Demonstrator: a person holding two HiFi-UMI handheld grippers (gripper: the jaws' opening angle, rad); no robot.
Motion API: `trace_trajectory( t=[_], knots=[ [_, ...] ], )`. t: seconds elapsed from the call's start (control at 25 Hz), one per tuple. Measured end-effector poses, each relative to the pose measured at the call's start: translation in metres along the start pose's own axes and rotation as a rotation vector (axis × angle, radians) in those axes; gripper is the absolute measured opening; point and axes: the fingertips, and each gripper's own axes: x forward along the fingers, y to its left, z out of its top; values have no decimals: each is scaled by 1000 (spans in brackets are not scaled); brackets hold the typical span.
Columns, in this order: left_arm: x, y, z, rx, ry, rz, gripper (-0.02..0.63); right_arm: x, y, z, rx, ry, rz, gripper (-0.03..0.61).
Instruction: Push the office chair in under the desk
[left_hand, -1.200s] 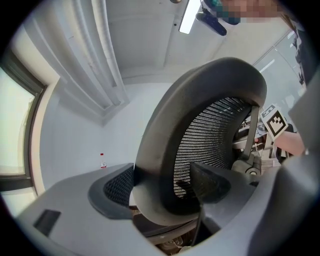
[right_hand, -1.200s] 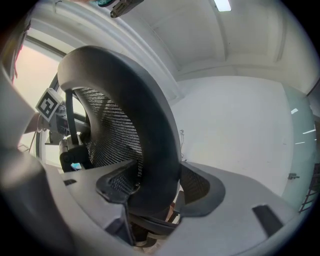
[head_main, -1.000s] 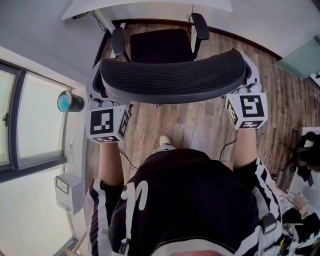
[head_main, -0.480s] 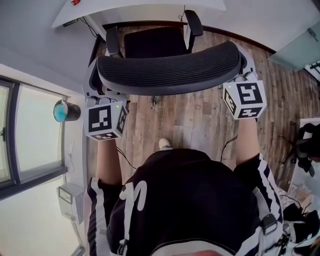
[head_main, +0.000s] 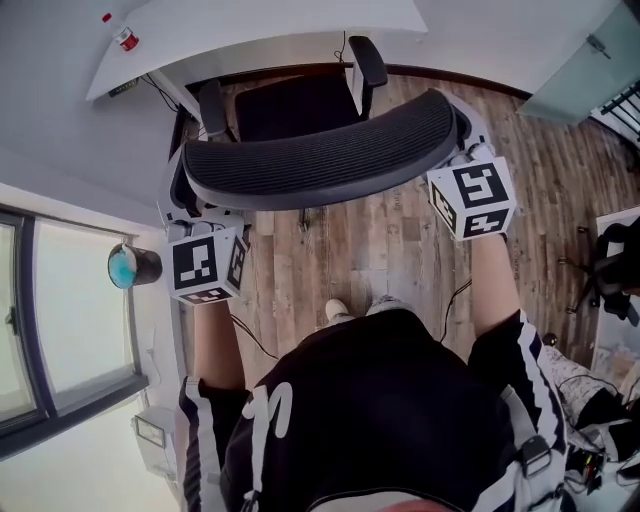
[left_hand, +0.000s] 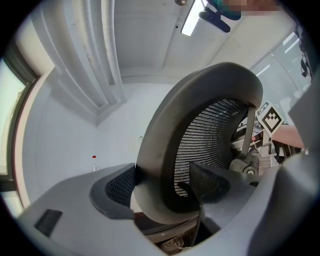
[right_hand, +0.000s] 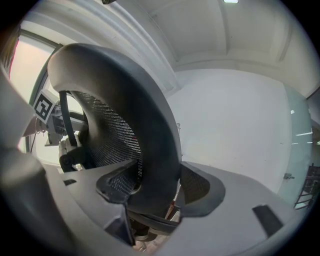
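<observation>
Step in hand looks like pushing: left gripper (left_hand: 165, 186) and right gripper (right_hand: 150, 192) each clamp the back of the black mesh office chair (head_main: 320, 150). Next, roll it straight under the white tabletop (head_main: 262, 24).

Left gripper (head_main: 205, 215), right gripper (head_main: 472, 152): arms outstretched, fingers (left_hand: 117, 190) clamped on backrest (head_main: 320, 150).

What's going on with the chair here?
A person holds a gripper in each hand. The left gripper and the right gripper are each clamped on a side edge of the office chair's backrest. The chair faces the white desk. Its seat and armrests are mostly in front of the desk edge, so it isn't tucked under yet.
</observation>
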Motion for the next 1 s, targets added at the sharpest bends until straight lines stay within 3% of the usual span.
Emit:
trace_trajectory(
  t=[1.0],
  knots=[
    [45,15,-3,1,0,11,334,43,-21,2,-2,4,20,272]
  ],
)
